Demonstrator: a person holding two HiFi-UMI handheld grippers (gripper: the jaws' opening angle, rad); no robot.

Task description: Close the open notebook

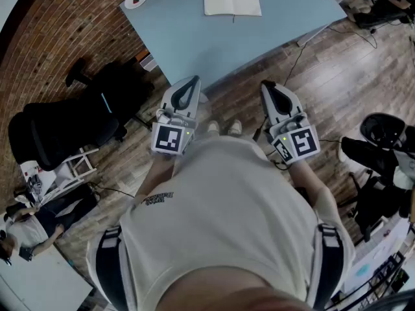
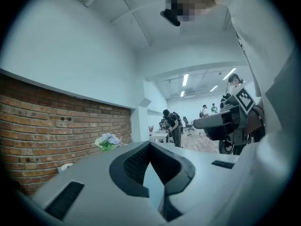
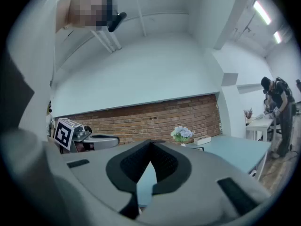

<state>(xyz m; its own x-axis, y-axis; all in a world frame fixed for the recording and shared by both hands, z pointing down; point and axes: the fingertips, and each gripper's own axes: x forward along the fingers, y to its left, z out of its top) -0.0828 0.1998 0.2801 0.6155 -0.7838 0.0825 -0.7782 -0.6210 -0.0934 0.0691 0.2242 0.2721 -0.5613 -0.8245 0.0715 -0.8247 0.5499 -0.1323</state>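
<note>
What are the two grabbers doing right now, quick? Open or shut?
Left gripper: closed, holding nothing.
Right gripper: closed, holding nothing.

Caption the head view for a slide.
Left claw and right claw shut, short of the table bearing the open notebook.

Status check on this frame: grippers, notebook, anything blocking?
Left gripper shut, empty; right gripper shut, empty. Notebook open at far end of table, untouched. Nothing in the way.
</note>
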